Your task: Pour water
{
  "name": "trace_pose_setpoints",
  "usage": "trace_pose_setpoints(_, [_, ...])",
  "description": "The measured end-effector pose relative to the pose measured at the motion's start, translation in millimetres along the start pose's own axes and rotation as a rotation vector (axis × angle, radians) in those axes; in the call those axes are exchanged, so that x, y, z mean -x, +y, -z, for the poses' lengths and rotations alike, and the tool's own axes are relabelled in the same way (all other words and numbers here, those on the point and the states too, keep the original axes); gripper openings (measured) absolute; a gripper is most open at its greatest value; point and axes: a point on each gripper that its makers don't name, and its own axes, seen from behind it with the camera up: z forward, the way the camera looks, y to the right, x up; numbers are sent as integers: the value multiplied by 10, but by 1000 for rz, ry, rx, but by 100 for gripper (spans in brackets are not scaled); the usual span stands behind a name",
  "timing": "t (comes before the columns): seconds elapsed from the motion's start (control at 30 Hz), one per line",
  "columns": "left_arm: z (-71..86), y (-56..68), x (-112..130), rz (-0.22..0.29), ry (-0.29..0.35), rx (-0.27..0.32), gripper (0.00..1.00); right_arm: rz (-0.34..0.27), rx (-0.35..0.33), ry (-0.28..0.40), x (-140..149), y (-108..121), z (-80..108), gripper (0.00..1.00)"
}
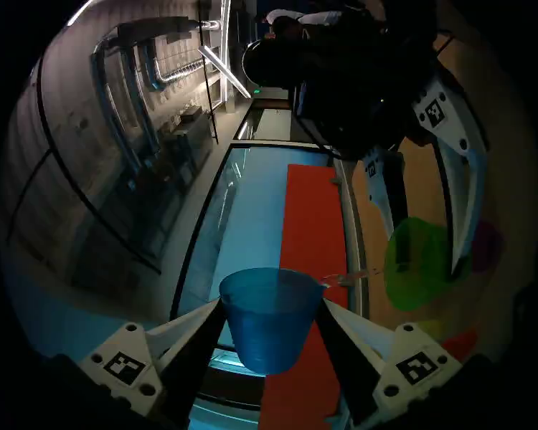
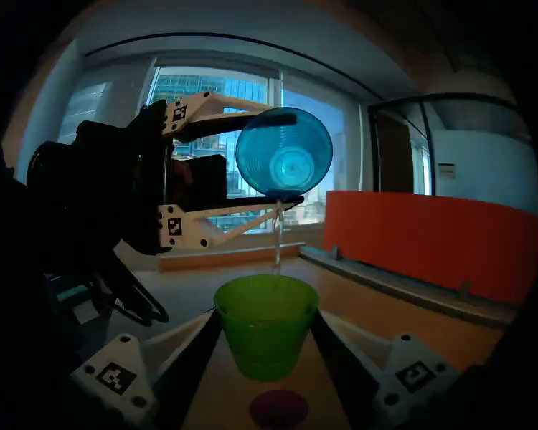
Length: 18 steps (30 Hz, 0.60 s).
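Observation:
A translucent blue cup (image 1: 269,330) sits between the fingers of my left gripper (image 1: 270,308), which is shut on it. In the right gripper view the blue cup (image 2: 283,152) is tipped on its side, mouth toward the camera, held by the left gripper (image 2: 283,154). A thin stream of water (image 2: 277,240) falls from its lip into the green cup (image 2: 267,333). My right gripper (image 2: 267,319) is shut on that upright green cup just above the table. The left gripper view shows the green cup (image 1: 416,261) in the right gripper (image 1: 423,251), with the stream (image 1: 348,276) reaching it.
A wooden table (image 2: 384,301) lies under the cups, with a small purple round object (image 2: 278,408) right below the green cup. An orange partition (image 2: 441,236) runs along the table's far side. Large windows (image 2: 219,93) are behind. A dark-sleeved hand (image 2: 90,193) holds the left gripper.

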Motion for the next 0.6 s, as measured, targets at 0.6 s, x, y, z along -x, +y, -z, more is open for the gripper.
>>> trace_pose_setpoints(0.6, [-14, -6, -61, -90, 11, -18, 85, -3, 2, 10, -16, -5, 13, 89])
